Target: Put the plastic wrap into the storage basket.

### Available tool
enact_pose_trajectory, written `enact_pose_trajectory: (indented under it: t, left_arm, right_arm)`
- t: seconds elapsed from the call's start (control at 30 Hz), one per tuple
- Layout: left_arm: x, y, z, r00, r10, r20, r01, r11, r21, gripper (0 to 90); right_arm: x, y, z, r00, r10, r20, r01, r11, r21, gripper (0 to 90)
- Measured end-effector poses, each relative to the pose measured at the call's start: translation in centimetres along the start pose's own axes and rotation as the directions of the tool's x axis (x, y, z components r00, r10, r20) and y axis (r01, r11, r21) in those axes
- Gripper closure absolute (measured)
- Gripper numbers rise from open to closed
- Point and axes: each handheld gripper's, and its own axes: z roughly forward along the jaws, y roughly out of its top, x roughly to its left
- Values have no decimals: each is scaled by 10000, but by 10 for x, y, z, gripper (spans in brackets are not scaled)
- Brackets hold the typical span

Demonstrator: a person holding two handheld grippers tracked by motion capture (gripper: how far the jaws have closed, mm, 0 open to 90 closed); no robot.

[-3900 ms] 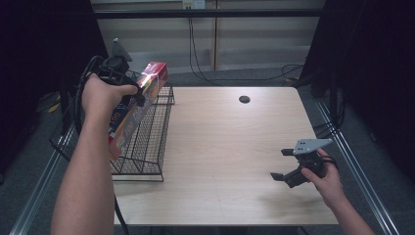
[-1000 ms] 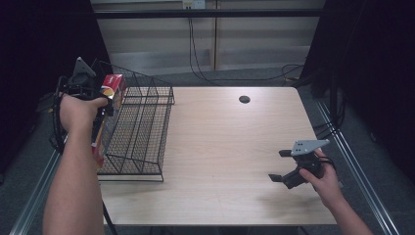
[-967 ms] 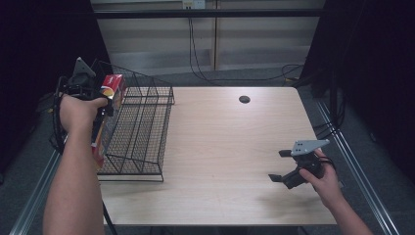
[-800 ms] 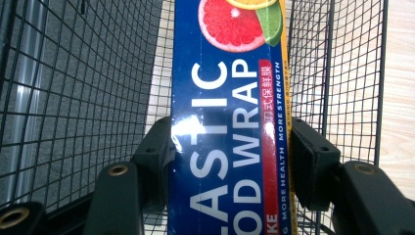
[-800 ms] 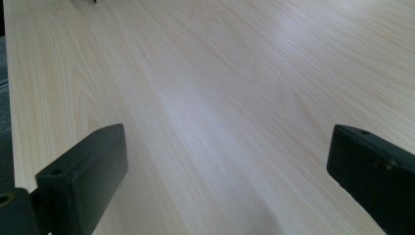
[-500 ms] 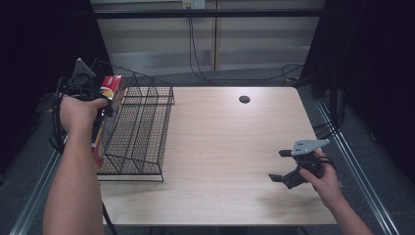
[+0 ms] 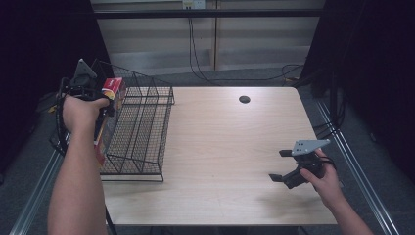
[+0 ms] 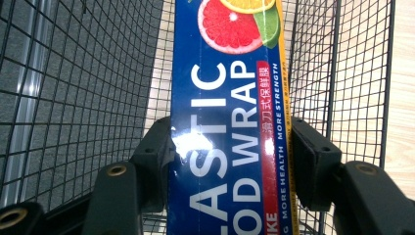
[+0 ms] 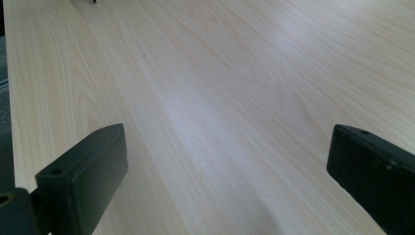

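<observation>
While the left gripper [image 8: 230, 161] kept its jaws clamped on the two long sides of the plastic wrap box [image 8: 230, 117], the box hung lengthwise, tilted down along the left outer side of the wire basket [image 7: 139, 127] — its red end [image 7: 112, 88] level with the basket's upper rim, its far end low beside the mesh. Gripping across the narrow width looked sensible to me: the long carton could then be steered end-first, and the mesh wall gave something to line it up against. In the left gripper view the grid of wires lay on both sides of the box, so whether its lower end sat inside the basket or just outside I could not tell. That wall, and the raised rim, were what stood in the way of any sideways move. The right gripper [image 7: 286, 166] rested low over the bare table [image 7: 220, 147] near its right front, jaws spread wide with nothing between them — parked well apart, I judged, to leave room. A dark round hole [image 7: 244, 99] marked the far side of the tabletop, and cables trailed on the floor beyond.
</observation>
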Motion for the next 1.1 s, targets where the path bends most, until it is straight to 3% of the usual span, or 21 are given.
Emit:
enact_pose_trajectory:
  t: [0.63,0.8,0.93,1.1]
  left_arm:
    - [9,-1,5,9988,-487,10,487,9988,-7,416]
    - [12,-2,5,9982,-596,-43,597,9980,198,413]
    - [12,0,-5,9979,-629,175,636,9971,-411,399]
    - [3,3,-16,9983,-456,351,468,9983,-351,345]
  right_arm:
    - [-1,0,-1,10000,21,22,-21,10000,-30,17]
    - [0,0,0,10000,-21,-13,21,10000,6,17]
    - [0,0,0,10000,7,-10,-7,10000,9,17]
    - [0,0,0,10000,-16,-40,16,10000,50,17]
